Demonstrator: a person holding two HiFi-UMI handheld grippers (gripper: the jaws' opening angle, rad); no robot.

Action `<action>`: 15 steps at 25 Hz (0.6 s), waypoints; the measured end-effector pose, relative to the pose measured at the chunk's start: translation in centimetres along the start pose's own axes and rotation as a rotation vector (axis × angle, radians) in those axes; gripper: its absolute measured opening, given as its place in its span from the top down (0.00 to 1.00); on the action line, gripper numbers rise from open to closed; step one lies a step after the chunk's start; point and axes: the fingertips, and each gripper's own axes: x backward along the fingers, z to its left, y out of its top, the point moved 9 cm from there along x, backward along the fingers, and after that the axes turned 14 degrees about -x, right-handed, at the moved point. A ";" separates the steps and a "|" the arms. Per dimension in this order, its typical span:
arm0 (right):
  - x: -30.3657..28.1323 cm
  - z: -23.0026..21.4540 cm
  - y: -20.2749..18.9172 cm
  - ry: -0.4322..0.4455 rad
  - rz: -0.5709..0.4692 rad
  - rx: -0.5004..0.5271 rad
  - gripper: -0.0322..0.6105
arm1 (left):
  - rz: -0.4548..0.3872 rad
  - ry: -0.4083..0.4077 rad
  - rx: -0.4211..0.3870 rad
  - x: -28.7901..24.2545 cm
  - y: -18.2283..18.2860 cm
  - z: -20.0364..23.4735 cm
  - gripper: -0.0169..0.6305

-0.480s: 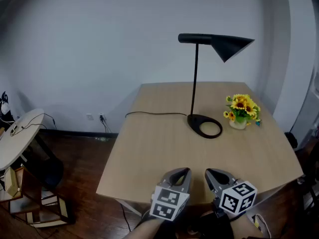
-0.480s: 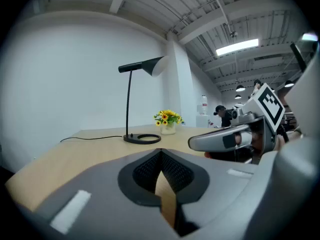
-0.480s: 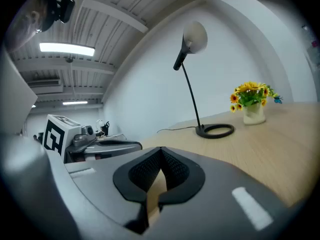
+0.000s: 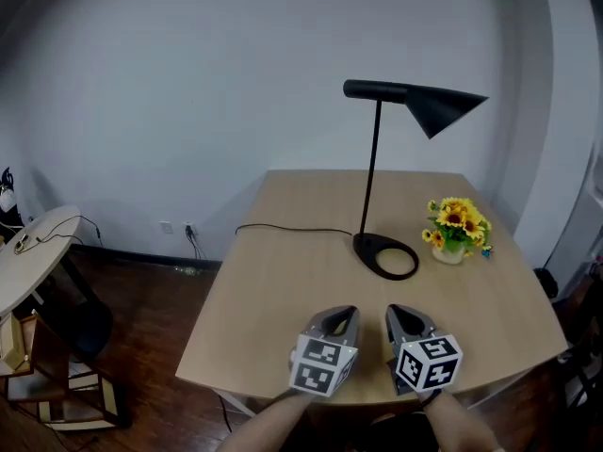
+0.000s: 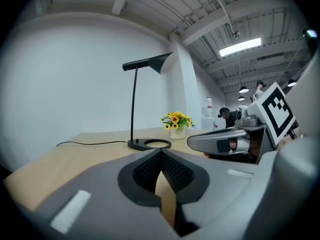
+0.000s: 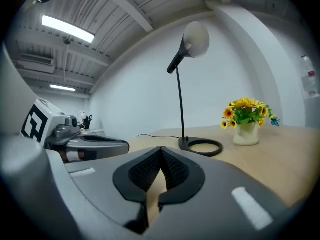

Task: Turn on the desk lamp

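A black desk lamp [image 4: 377, 172] stands on the light wooden table [image 4: 273, 299], with a ring base [image 4: 384, 255], a thin pole and a cone shade [image 4: 443, 109] pointing right. No glow shows under the shade. The lamp [image 5: 134, 104] rises ahead of the left gripper, and also ahead of the right gripper as the lamp [image 6: 179, 99]. My left gripper [image 4: 339, 318] and right gripper [image 4: 400, 316] hover side by side over the table's near edge, well short of the base. Both are shut and hold nothing, as the left gripper [image 5: 160, 151] and right gripper [image 6: 161, 149] views show.
A small vase of sunflowers [image 4: 457, 226] stands right of the lamp base. The lamp cord [image 4: 292, 231] trails left across the table towards a wall socket [image 4: 188, 226]. A round white side table [image 4: 38, 252] and a wooden rack [image 4: 57, 384] stand on the floor at left.
Both grippers have edged a little forward over the table, the right one slightly leftward. The head view has shifted, so the lamp sits lower in the picture. Both jaws stay shut.
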 end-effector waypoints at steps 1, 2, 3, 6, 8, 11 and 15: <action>-0.5 -0.1 0.1 -0.008 0.000 0.017 0.95 | -0.005 -0.004 0.027 -0.5 -0.3 0.3 0.98; -1.1 -0.2 0.3 -0.012 0.002 0.027 0.95 | -0.009 -0.005 0.050 -1.0 -0.5 0.7 0.98; -1.6 -0.4 0.5 -0.013 0.003 0.031 0.95 | -0.010 -0.002 0.066 -1.5 -0.6 1.2 0.98; -3.2 -0.8 1.0 -0.019 -0.010 0.033 0.95 | 0.003 0.021 0.056 -3.1 -0.6 2.5 0.98; -4.4 -1.2 1.5 -0.029 -0.031 0.036 0.95 | 0.018 0.037 0.006 -4.0 -0.1 3.1 0.98; -6.1 -1.9 2.3 -0.046 -0.068 0.044 0.95 | 0.040 0.048 -0.083 -5.7 0.7 3.3 0.98; -7.8 -2.6 3.3 -0.054 -0.116 0.059 0.95 | 0.071 0.052 -0.157 -8.0 1.0 3.6 0.98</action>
